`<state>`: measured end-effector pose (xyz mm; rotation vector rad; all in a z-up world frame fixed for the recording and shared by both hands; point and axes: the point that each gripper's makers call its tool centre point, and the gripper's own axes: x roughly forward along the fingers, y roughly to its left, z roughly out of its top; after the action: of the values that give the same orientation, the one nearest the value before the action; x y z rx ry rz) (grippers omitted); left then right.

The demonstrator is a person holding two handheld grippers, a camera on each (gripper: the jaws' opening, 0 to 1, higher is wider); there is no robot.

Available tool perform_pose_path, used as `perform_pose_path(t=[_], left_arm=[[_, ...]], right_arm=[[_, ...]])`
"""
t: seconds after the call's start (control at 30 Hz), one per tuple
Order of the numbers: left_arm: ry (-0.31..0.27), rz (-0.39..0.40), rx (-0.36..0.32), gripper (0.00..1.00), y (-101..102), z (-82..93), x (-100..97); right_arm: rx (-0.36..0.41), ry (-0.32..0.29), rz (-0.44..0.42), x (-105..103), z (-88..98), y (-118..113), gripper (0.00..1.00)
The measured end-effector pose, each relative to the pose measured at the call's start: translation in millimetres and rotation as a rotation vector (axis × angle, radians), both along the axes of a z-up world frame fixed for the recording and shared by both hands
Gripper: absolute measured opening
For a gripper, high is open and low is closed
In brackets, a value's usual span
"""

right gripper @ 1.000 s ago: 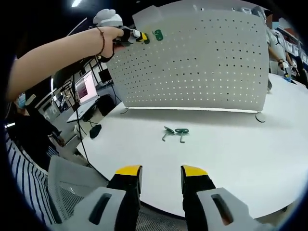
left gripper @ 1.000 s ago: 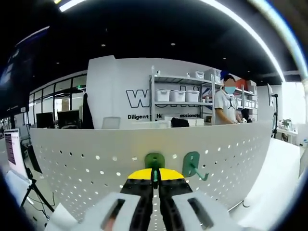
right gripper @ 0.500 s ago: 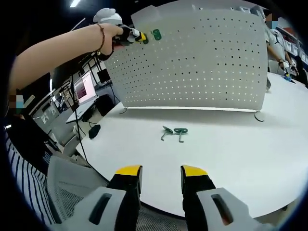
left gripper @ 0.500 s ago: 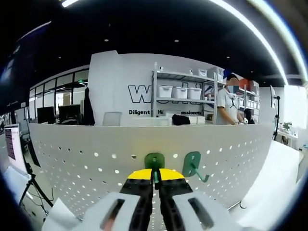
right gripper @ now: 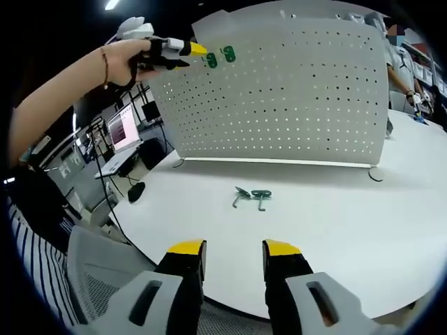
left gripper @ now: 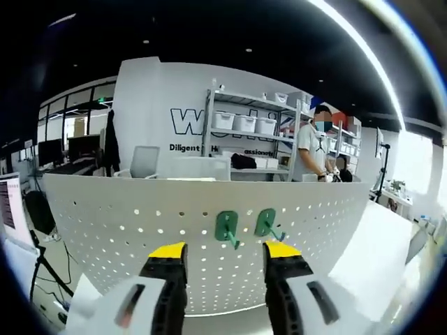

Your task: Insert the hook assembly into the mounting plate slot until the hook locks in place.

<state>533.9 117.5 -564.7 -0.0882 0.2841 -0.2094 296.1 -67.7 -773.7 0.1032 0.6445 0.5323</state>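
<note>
In the left gripper view, two green hooks [left gripper: 228, 227] hang on the white board [left gripper: 105, 223] just past the spread, empty left hand-held gripper [left gripper: 223, 262], while two more hooks [right gripper: 253, 196] lie on the worktop [right gripper: 335, 223] mid-frame, straight ahead of the spread, empty right hand-held gripper [right gripper: 232, 259], which is nearer them.

A white perforated mounting plate [right gripper: 286, 91] is stood upright on the white surface [right gripper: 335, 230], its face dotted with rows of small round holes and slightly curved in both views. Two green hooks are seen hung side by side near its upper edge: a left hook [left gripper: 228, 228] and a right hook [left gripper: 266, 223], each with a rounded flat back pressed against the plate and a prong projecting downward and outward. In the right gripper view the same pair [right gripper: 219, 56] is found near the plate's upper left corner. Two further green hooks [right gripper: 252, 197] are laid together on the surface in front of the plate, well apart from it.
</note>
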Motion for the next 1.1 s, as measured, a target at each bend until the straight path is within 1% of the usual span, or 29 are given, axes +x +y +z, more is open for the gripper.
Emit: perform_pose_path(t=[0.07,0.1,0.13,0.17,0.33,0.4,0.53,0.57,0.63,0.77,0.83,0.87,0.93,1.0,1.1], left_arm=[[0.014,-0.004,0.000,0.55,4.7,-3.7,-10.5],[0.017,-0.008,0.030,0.59,7.2,-7.2,-15.0],[0.023,-0.008,0.056,0.59,11.6,-11.9,-20.4],[0.031,-0.011,0.061,0.58,13.0,-16.1,-24.9],[0.077,-0.026,0.011,0.65,18.8,-35.5,-49.3],[0.086,-0.036,0.013,0.66,20.2,-40.6,-56.8],[0.125,-0.057,0.028,0.66,22.7,-57.6,-80.3],[0.143,-0.068,0.030,0.67,22.0,-64.4,-87.6],[0.179,-0.077,0.012,0.68,21.5,-77.2,-99.8],[0.230,-0.107,-0.005,0.67,17.0,-96.2,-120.6],[0.272,-0.123,0.003,0.66,15.7,-108.0,-133.0],[0.302,-0.133,-0.009,0.66,15.0,-115.5,-140.1],[0.341,-0.141,-0.019,0.67,15.0,-126.8,-150.9],[0.356,-0.153,-0.027,0.67,14.0,-132.4,-158.1],[0.382,-0.169,-0.056,0.69,11.6,-140.5,-169.5]], right_arm=[[-0.003,-0.003,0.000,1.6,1.2,-1.3,0.29],[-0.004,-0.007,-0.001,2.4,1.9,-1.8,0.29],[-0.006,-0.010,0.000,2.9,2.6,-2.2,0.29],[-0.008,-0.011,0.003,3.1,2.9,-2.2,0.29],[-0.016,-0.021,0.013,1.8,4.6,-2.6,0.29],[-0.018,-0.022,0.015,-0.3,4.2,-2.3,0.29],[-0.021,-0.018,0.022,-5.7,2.0,-1.2,0.29],[-0.023,-0.018,0.024,-6.7,1.7,-1.0,0.29],[-0.026,-0.020,0.028,-7.2,1.7,-0.7,0.29],[-0.021,-0.027,0.023,-6.5,3.4,-1.3,0.29],[-0.020,-0.029,0.017,-5.7,3.4,-2.9,0.29],[-0.018,-0.027,0.013,-5.5,3.1,-3.8,0.29],[-0.016,-0.026,0.006,-5.0,2.9,-5.6,0.29],[-0.013,-0.024,0.004,-5.1,3.0,-5.1,0.30],[-0.023,-0.026,0.014,-6.2,1.9,-2.2,0.30]])
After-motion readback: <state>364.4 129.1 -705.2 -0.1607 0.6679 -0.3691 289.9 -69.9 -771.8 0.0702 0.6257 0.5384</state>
